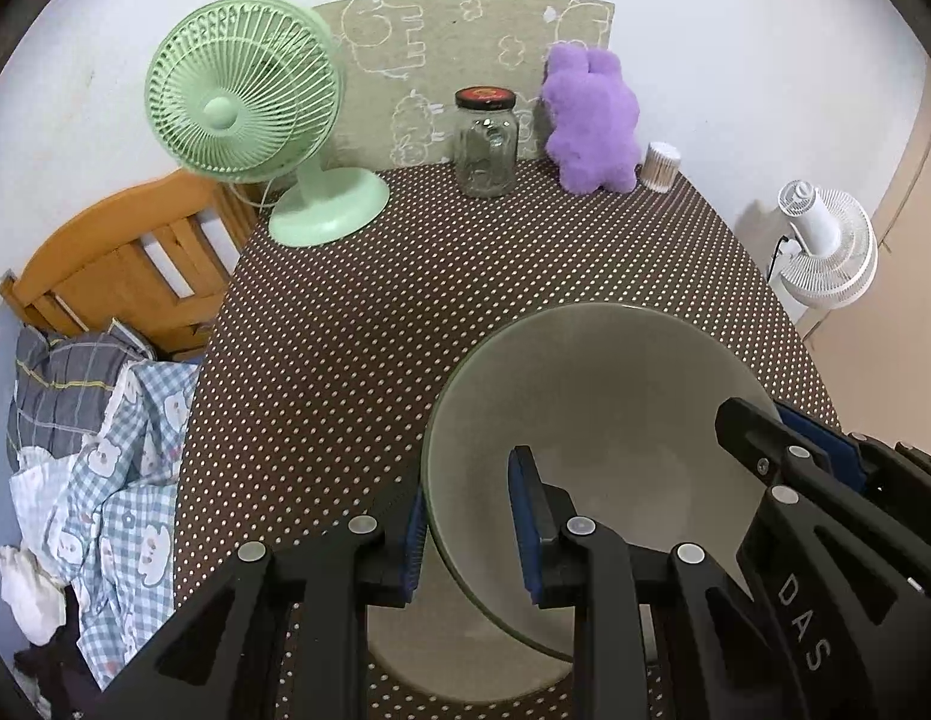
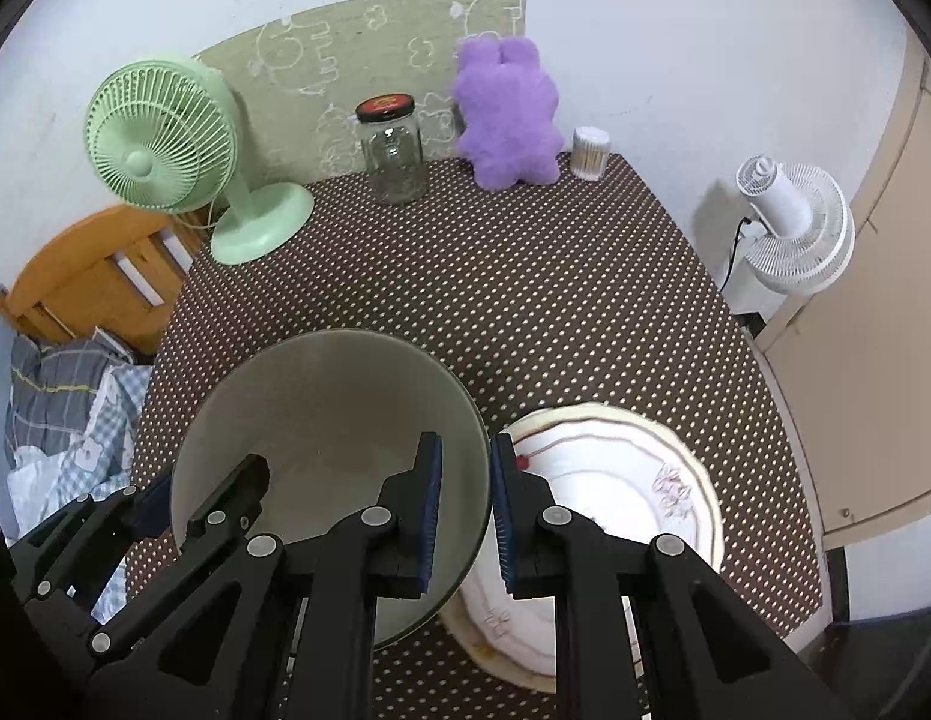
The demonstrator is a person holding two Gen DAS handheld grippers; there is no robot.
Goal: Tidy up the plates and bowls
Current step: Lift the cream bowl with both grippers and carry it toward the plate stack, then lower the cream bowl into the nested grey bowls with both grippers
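Bowl (image 1: 597,420), grey-green, pinched on both sides of its rim & raised above dotted tablecloth (image 1: 405,300); left gripper (image 1: 465,525) clamped on bowl's left rim, one blue pad outside the wall, other inside; right gripper (image 2: 465,516) clamped on opposite rim, same way, one pad in, one out; bowl tilted slightly, empty inside; in left view, right gripper seen reaching in from lower right, finger over far rim. Plate (image 2: 645,468), white w/ scalloped cream edge & faint pink print, flat on cloth just right of & below right gripper, partly under bowl's edge; touching or not, can't tell. Well ahead of both grippers, at table's far edge: glass jar (image 1: 486,147) w/ dark lid, purple plush toy (image 1: 591,120), small tub of cotton swabs (image 1: 662,165); ahead-left, green desk fan (image 1: 243,96). Off table to right, white fan (image 2: 789,222); to left, wooden chair (image 1: 123,258) & checked bedding (image 1: 105,450).
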